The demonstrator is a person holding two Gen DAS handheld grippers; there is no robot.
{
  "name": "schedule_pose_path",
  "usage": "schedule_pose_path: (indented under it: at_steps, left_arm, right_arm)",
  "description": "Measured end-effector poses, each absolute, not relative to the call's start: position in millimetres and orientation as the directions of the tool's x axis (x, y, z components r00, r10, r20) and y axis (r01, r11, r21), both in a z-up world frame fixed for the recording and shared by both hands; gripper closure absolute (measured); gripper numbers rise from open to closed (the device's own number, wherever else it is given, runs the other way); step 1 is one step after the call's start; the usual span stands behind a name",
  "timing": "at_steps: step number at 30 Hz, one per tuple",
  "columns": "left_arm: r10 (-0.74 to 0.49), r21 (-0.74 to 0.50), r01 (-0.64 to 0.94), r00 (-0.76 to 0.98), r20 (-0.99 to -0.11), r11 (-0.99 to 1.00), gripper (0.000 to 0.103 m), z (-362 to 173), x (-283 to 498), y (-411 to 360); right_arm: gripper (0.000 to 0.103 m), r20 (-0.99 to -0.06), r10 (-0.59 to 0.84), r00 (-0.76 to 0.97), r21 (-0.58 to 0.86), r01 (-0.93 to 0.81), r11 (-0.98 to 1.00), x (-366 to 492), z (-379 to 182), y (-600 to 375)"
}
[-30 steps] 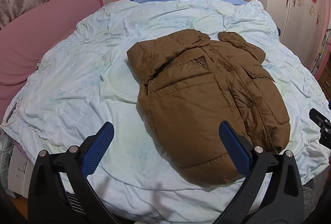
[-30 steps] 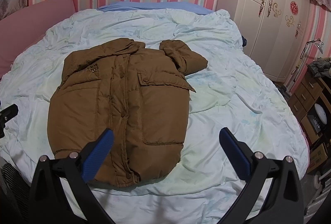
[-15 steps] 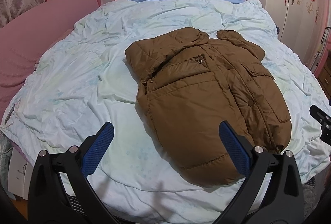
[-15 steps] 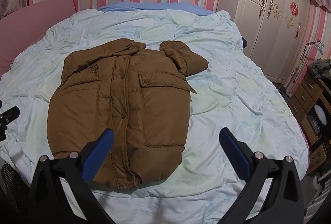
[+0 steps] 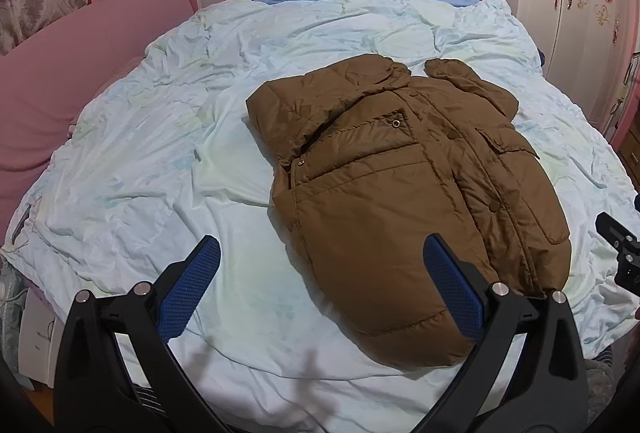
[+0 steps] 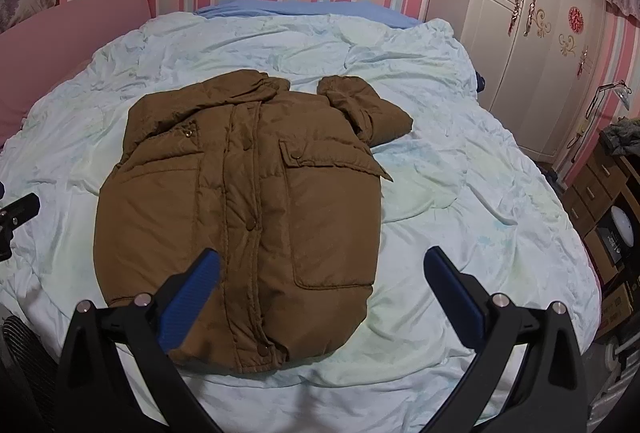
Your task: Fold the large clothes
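Note:
A brown padded jacket (image 5: 404, 201) (image 6: 244, 209) lies front up on the pale blue duvet (image 5: 160, 169) (image 6: 460, 193), sleeves folded in, hem toward me. My left gripper (image 5: 320, 293) hovers open above the duvet near the hem's left corner, its right pad over the jacket's lower edge, nothing held. My right gripper (image 6: 320, 297) is open above the hem's right side, its left pad over the jacket, empty. The far edge of each view shows part of the other gripper.
A pink headboard cushion (image 5: 60, 73) runs along the bed's left side. A white wardrobe (image 6: 540, 33) stands to the right, with wooden drawers (image 6: 600, 193) beside it. Striped pink wall behind. A blue sheet (image 6: 304, 7) shows at the far end.
Both grippers have drifted slightly forward and lower toward the jacket's hem; the jacket itself has not moved and both stay open.

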State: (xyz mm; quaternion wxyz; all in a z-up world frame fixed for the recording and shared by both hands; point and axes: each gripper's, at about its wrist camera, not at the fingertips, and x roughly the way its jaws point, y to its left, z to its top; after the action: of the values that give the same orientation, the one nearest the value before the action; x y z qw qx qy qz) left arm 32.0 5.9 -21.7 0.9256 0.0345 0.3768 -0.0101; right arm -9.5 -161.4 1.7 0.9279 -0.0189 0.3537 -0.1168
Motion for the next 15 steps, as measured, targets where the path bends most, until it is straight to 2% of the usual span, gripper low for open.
schedule_pose_path:
  at_steps: [15]
  left_arm:
    - [-0.017, 0.051, 0.073, 0.72, -0.694, 0.996, 0.003, -14.6, 35.2, -0.9]
  right_arm:
    - [0.001, -0.655, -0.257, 0.711, -0.132, 0.227, 0.965, -5.4, 6.1, -169.4]
